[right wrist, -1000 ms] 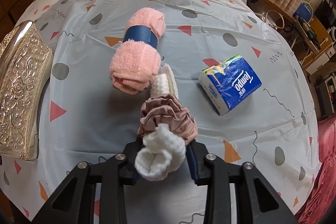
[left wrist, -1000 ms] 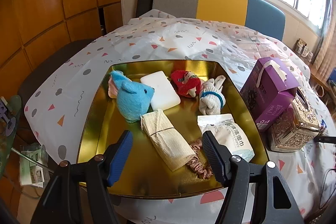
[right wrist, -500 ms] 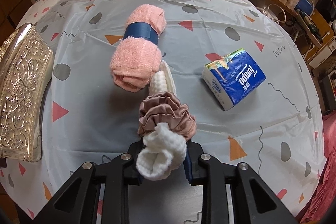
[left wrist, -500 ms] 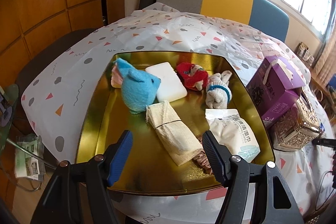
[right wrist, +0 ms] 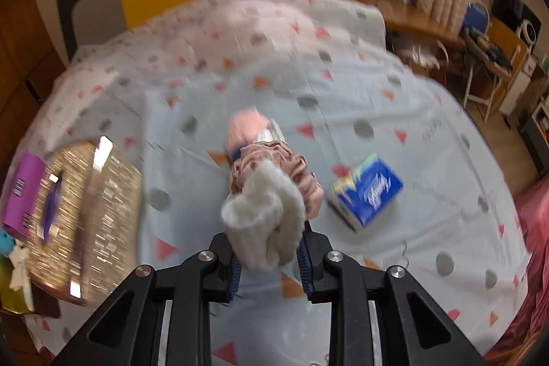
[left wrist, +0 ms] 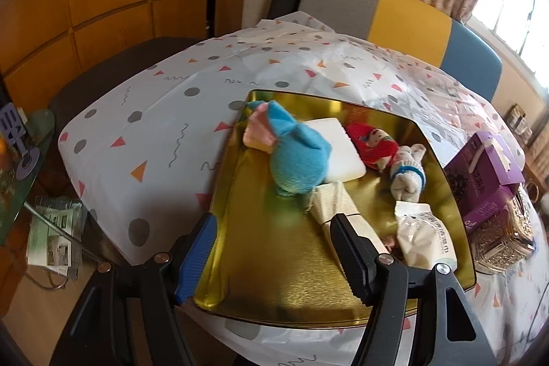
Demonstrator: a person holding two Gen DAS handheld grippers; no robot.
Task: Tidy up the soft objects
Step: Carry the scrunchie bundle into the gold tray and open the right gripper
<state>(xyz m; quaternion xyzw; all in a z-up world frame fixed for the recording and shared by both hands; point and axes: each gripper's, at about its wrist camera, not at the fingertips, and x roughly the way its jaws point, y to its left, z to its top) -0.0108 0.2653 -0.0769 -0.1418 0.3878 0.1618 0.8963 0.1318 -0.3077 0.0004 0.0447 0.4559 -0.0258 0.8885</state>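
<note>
In the right wrist view my right gripper (right wrist: 269, 251) is shut on a white knitted roll (right wrist: 264, 211) with a dusty-pink scrunchie (right wrist: 274, 160) round it, held above the tablecloth. Behind it a pink towel roll (right wrist: 245, 126) lies on the table, partly hidden. A blue tissue pack (right wrist: 367, 194) lies to the right. In the left wrist view my left gripper (left wrist: 271, 225) stands open and empty over the near left part of a gold tray (left wrist: 274, 290). The tray holds a blue plush (left wrist: 298, 160), a white pad (left wrist: 339, 146), a red plush (left wrist: 374, 143), a white sock (left wrist: 406, 174), a beige rolled cloth (left wrist: 333, 201) and a wipes packet (left wrist: 425, 235).
A purple carton (left wrist: 487, 167) and an ornate gold box (left wrist: 501, 239) stand right of the tray; the gold box (right wrist: 85, 211) also shows left of the held roll. A grey, yellow and blue chair back (left wrist: 394, 12) stands behind the table. Left of the tray the patterned tablecloth (left wrist: 154, 132) drops off the table edge.
My right gripper has risen with the white roll and scrunchie, lifting them off the cloth; its view is now blurred. My left gripper has slid left along the tray's near edge and rolled a little.
</note>
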